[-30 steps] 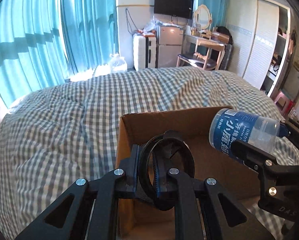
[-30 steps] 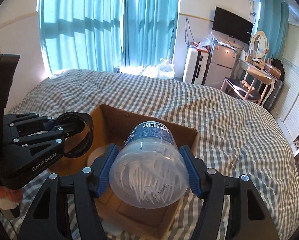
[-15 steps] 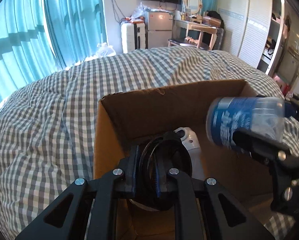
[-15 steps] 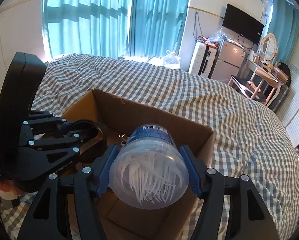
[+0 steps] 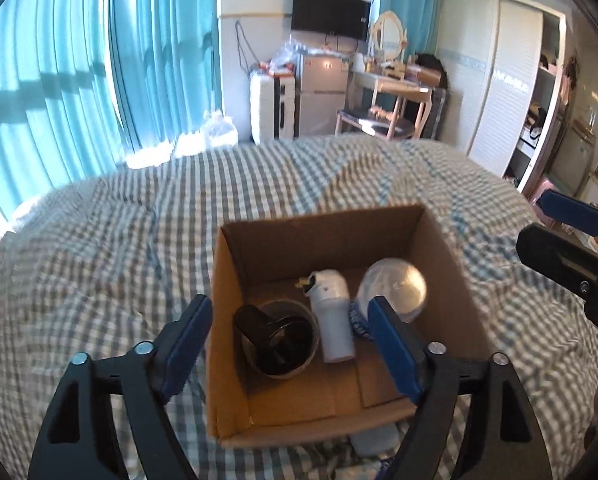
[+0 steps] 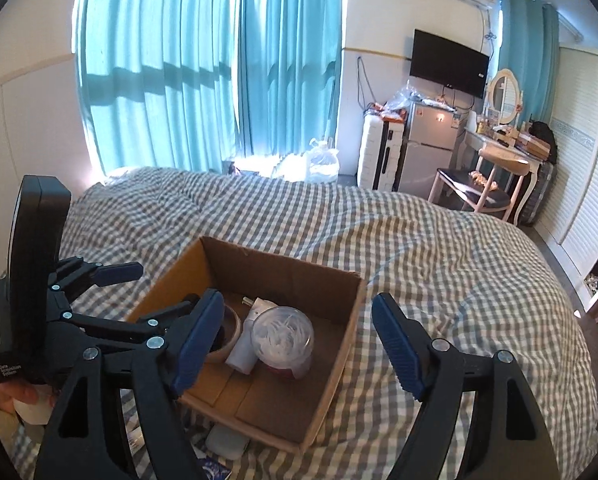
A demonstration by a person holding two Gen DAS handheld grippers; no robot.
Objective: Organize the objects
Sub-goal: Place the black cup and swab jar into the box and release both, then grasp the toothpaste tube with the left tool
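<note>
An open cardboard box (image 5: 339, 236) (image 6: 351, 320) sits on the checked bed. Inside lie a black tape roll (image 5: 277, 338) (image 6: 227, 332), a white plug adapter (image 5: 331, 312) (image 6: 247, 344) and a clear jar of cotton swabs (image 5: 395, 290) (image 6: 283, 336). My left gripper (image 5: 289, 340) is open and empty above the box's near left side; it also shows in the right wrist view (image 6: 151, 292). My right gripper (image 6: 299, 340) is open and empty above the box; it shows at the right edge of the left wrist view (image 5: 563, 224).
A grey checked duvet (image 6: 419, 240) covers the bed. A small white case (image 6: 227, 442) and a blue packet (image 6: 213, 470) lie beside the box's near edge. Blue curtains, a fridge, a dressing table and a chair stand beyond the bed.
Both grippers opened and drew back up from the box. The tape roll left my left gripper and the swab jar left my right gripper; both now lie inside the box.
</note>
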